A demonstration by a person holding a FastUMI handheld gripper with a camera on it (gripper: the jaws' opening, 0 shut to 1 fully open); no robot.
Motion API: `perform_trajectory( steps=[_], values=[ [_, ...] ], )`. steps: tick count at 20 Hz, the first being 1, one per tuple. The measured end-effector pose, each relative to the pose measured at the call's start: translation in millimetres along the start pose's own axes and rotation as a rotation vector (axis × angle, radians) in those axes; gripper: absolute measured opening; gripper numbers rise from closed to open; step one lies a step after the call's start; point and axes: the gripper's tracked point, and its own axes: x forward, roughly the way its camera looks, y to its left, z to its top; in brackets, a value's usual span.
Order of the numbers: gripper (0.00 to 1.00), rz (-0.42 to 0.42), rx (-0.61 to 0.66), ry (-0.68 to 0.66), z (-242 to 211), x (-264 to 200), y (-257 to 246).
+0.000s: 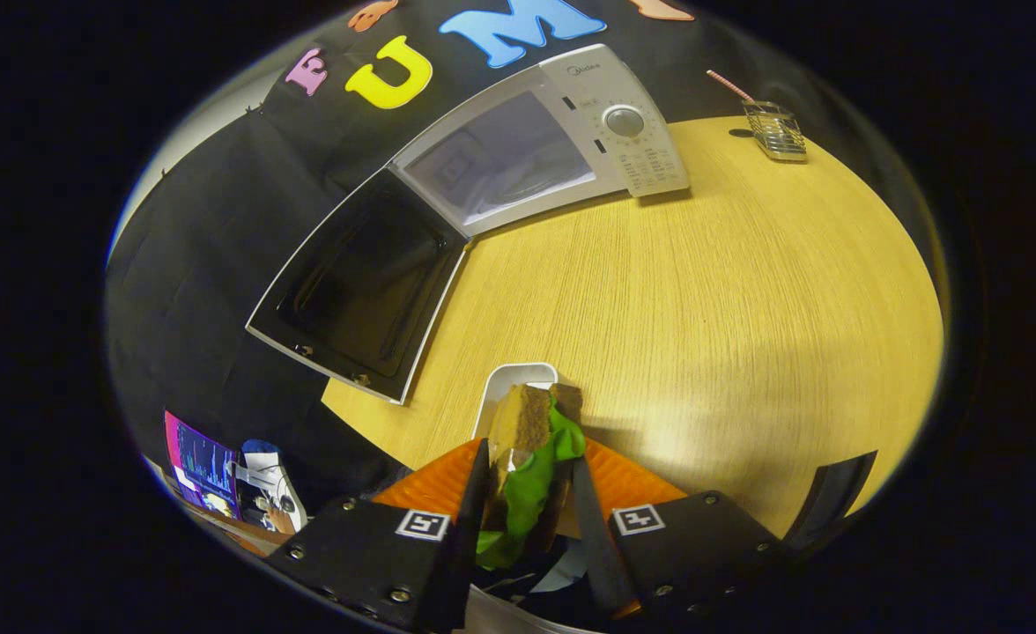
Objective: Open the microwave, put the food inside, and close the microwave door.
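Observation:
A white microwave [562, 132] stands at the far side of the wooden table [729, 291], its dark-lined door [364, 282] swung wide open toward the near side, the pale cavity [500, 158] exposed. My gripper [529, 471] is shut on a toy sandwich [531, 449] with tan bread, a brown layer and green lettuce, held upright between the fingers. Just beyond the fingertips, under the sandwich, lies a white plate [505, 387] on the table. The microwave is well beyond the fingers, and the sandwich is lifted above the plate.
A wire holder [775, 132] with a striped straw [729, 85] stands beyond the microwave's control panel. A screen [201, 462] and some gear sit off the table past the door. Bare tabletop stretches between the fingers and the microwave.

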Motion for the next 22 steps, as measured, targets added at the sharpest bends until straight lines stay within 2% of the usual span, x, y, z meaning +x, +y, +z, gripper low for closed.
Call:
perform_trajectory(
  steps=[1, 3, 4, 5, 7, 14, 22],
  values=[
    [0.52, -0.01, 0.01, -0.004, 4, -3, -2],
    [0.39, -0.004, 0.034, 0.005, 1, -3, 1],
    [0.39, -0.011, 0.058, -0.001, 5, -5, 2],
    [0.26, -0.008, 0.062, 0.003, 2, -5, 6],
    [0.26, -0.027, 0.051, -0.014, 6, -11, 8],
    [0.26, -0.002, 0.086, -0.118, 48, -31, 47],
    [0.26, 0.016, 0.135, -0.272, 104, -13, 94]
  ],
)
